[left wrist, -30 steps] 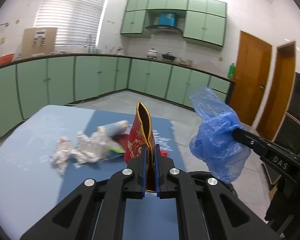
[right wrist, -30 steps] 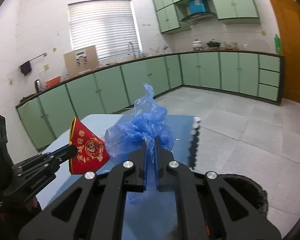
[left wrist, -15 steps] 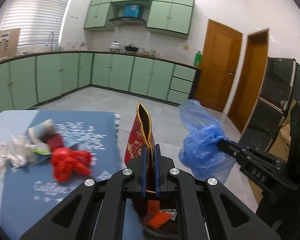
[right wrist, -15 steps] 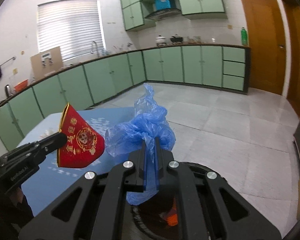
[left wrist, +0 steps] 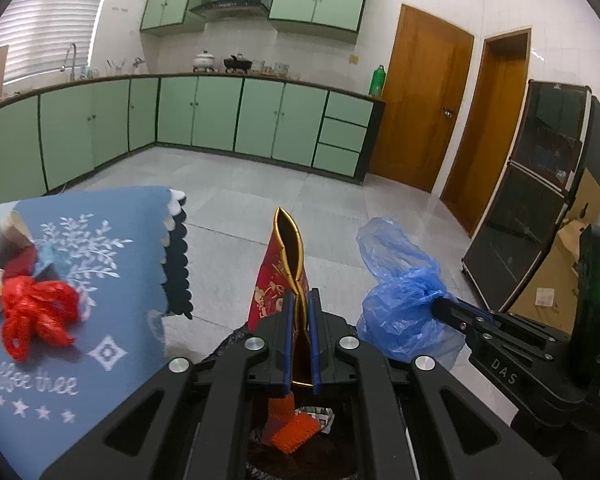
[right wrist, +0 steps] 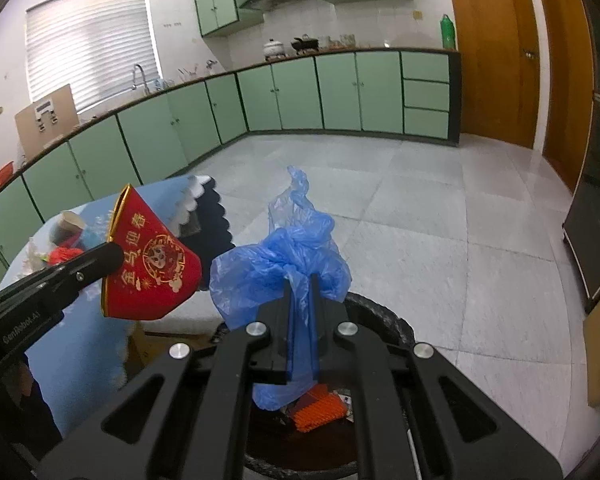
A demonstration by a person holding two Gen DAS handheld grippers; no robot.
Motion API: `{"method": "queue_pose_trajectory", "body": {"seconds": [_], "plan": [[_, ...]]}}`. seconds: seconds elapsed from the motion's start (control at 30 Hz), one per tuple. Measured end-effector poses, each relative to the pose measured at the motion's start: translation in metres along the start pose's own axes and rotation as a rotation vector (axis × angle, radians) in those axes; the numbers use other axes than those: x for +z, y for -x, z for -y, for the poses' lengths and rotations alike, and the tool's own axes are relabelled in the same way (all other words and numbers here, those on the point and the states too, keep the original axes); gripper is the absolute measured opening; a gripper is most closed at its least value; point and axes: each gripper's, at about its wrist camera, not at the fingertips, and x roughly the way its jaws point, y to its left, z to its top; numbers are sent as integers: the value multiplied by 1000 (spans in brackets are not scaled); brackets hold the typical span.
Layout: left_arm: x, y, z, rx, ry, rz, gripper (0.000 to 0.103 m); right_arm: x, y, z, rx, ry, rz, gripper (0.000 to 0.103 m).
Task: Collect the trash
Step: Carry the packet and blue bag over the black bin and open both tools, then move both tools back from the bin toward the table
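Observation:
My left gripper (left wrist: pixel 299 300) is shut on a flattened red paper cup with gold trim (left wrist: pixel 281 276); the cup also shows in the right wrist view (right wrist: pixel 152 268). My right gripper (right wrist: pixel 302 292) is shut on a crumpled blue plastic bag (right wrist: pixel 288 264), which the left wrist view shows too (left wrist: pixel 400 304). Both grippers hover above a black-lined trash bin (right wrist: pixel 384 324) on the floor, which holds an orange ribbed piece (right wrist: pixel 320 406) and scraps. More trash lies on the blue tablecloth (left wrist: pixel 100 280): a red plastic bag (left wrist: pixel 36 316) and a paper cup (left wrist: pixel 12 236).
The table edge with the scalloped dark cloth fringe (left wrist: pixel 178 276) is just left of the bin. Grey tiled floor (right wrist: pixel 420 208) stretches ahead. Green cabinets (left wrist: pixel 220 116) line the far walls. A dark glass cabinet (left wrist: pixel 540 200) and cardboard stand at the right.
Both grippers have swung right, away from the table, and now hang over the trash bin. Each still holds its item. The table trash has slid to the left edge of view.

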Motion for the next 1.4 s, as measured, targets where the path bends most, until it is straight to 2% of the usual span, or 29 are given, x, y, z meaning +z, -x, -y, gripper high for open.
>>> {"method": "queue_pose_trajectory", "body": {"seconds": [0.1,0.17,0.23,0.3,0.33,0.4,0.47,0.5,0.63,0.8,0.87,0.93,1.13,1.3,1.4], "plan": [[-1,-11,5,-5,-8,-24,10,-2,-11,7,-9,-14,-21,9],[-1,-18,7,-13,-6,-43,18,-1,-15,10,-15,-15,-24,11],[-1,-22,6,-17,2,-54,24,-1,-19,14,-26,-23,-26,21],[0,-25,3,-15,10,-60,26,-1,-21,17,-36,-33,-21,40],[0,-25,3,-14,10,-60,27,-1,-20,18,-42,-33,-18,42],[1,-23,0,-9,12,-55,30,0,-19,19,-50,-38,-14,55],[2,-19,-3,0,16,-44,40,0,-17,21,-66,-49,-6,63],[3,-15,-5,7,19,-34,42,1,-16,22,-72,-53,-1,71],[8,2,-14,31,12,-1,51,6,-6,17,-83,-60,30,90],[13,40,-35,87,9,51,57,18,12,-5,-50,-51,66,92],[15,57,-44,117,16,68,67,23,21,-19,-34,-34,87,93],[13,79,-60,151,29,93,70,27,28,-36,-4,-17,106,94],[0,131,-112,293,68,120,72,33,36,-97,90,39,131,95],[-14,163,-162,423,103,125,72,30,24,-161,171,110,111,95],[-20,174,-184,466,132,126,72,28,16,-199,202,164,98,95]]}}
